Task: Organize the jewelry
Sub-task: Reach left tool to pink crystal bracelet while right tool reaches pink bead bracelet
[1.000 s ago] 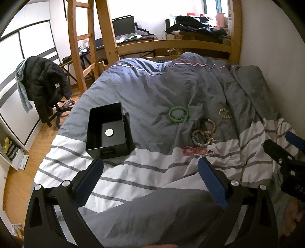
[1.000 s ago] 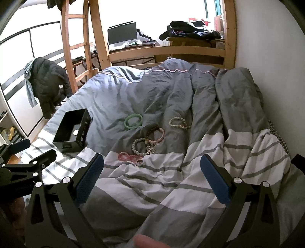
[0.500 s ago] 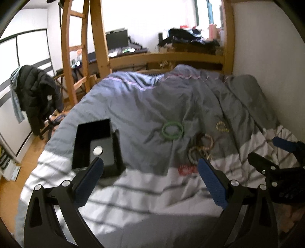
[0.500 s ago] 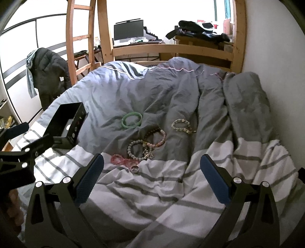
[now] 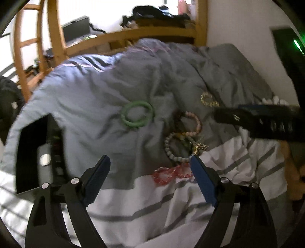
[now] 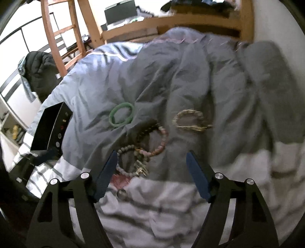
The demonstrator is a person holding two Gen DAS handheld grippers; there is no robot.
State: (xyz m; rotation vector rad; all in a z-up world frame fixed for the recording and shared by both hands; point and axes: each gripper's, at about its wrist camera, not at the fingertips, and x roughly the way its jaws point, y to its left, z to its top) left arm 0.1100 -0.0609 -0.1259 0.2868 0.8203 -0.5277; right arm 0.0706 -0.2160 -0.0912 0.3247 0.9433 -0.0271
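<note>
Both sets of fingers spread but closing, empty: left gripper [image 5: 147, 168] low centre by red bracelet [image 5: 167, 174], right gripper [image 6: 151, 162] above beaded bracelets [image 6: 141, 150]; black box [image 6: 50, 129] at left.

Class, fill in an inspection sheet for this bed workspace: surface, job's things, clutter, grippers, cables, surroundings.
Surface: rumpled grey and white striped duvet.
Job's things: open black box at left; green bangle, gold bracelet, pink bead bracelet, grey bead bracelet, red bracelet and ring loose on the duvet.
Clutter: nothing seen.
Grippers: left gripper and right gripper, jaws closing, nothing between them.
Cables: nothing seen.
Surroundings: wooden ladder, monitor, dark jacket.
</note>
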